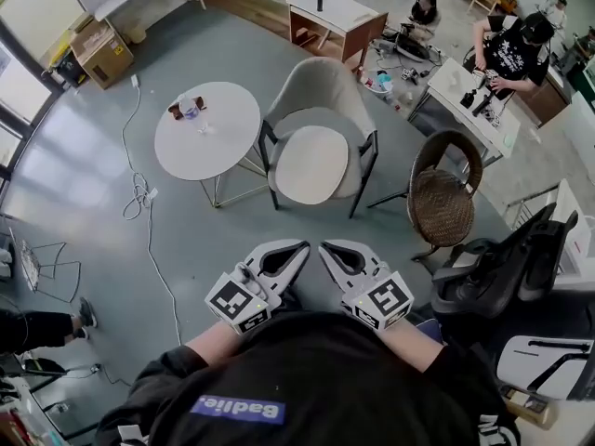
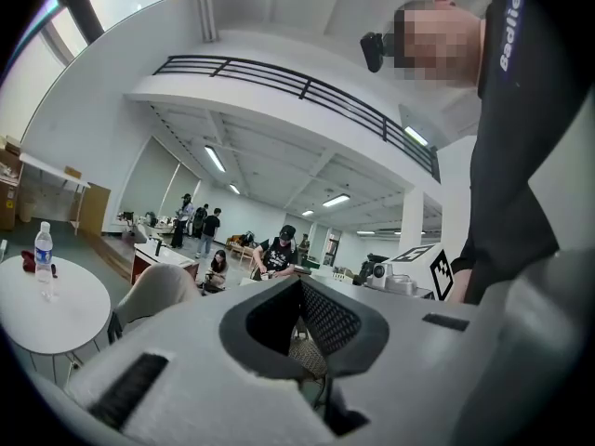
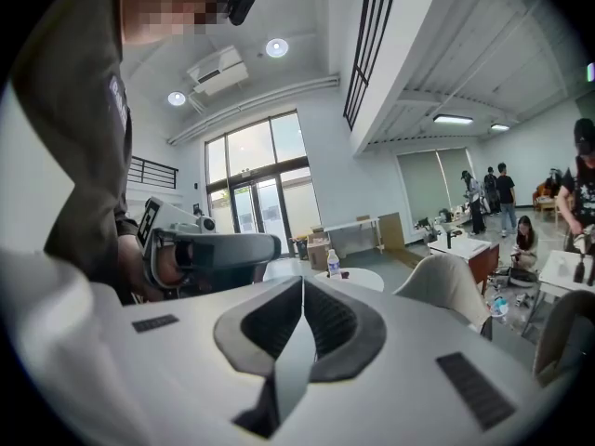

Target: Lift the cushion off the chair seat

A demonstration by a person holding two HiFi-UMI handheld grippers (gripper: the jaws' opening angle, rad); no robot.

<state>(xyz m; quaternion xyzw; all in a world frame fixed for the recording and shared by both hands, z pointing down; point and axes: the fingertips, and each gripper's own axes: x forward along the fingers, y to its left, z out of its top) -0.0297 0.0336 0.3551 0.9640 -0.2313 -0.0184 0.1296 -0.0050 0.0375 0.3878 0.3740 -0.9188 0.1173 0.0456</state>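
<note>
Cushion point(image 1: 311, 163): round, pale, lying flat on the seat of the beige chair point(image 1: 321, 89) at the centre of the head view. It is well apart from both grippers, which sit below it at lower centre with their tips aimed up-frame toward it. No contact.

Round white table point(image 1: 206, 147) stands just left of the chair, with a water bottle point(image 1: 191, 110) upright on it. Wicker chair point(image 1: 444, 203) to the right. Grey floor point(image 1: 93, 175), with a white cable point(image 1: 144, 198) trailing at left. Cardboard box point(image 1: 100, 52) at upper left. People point(image 1: 507, 49) at upper right.

Left gripper point(image 1: 296, 249): jaws together, nothing between them. Right gripper point(image 1: 332, 249): jaws together, likewise empty. The two are side by side, close together.
</note>
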